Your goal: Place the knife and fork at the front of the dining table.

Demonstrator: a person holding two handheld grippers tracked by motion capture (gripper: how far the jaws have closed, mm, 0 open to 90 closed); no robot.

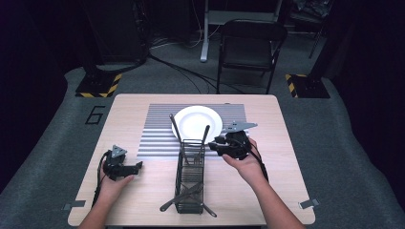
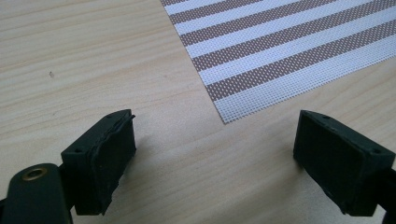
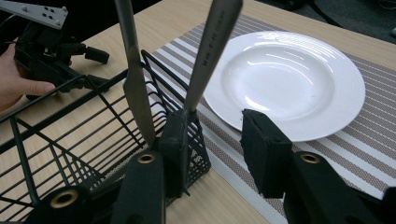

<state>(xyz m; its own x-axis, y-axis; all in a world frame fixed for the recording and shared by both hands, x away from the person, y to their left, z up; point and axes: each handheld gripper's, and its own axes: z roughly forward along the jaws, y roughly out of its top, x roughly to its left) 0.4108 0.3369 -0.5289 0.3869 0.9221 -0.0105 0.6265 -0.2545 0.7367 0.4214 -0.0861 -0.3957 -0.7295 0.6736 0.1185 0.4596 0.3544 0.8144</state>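
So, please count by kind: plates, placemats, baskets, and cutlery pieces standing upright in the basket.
Plate: 1
Placemat: 1
Wire basket: 1
Upright cutlery pieces: 2
Total: 5

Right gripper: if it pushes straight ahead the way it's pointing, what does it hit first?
Probably the white plate on the striped placemat: the right gripper has its open jaws aimed at the near rim. Depth is uncertain.
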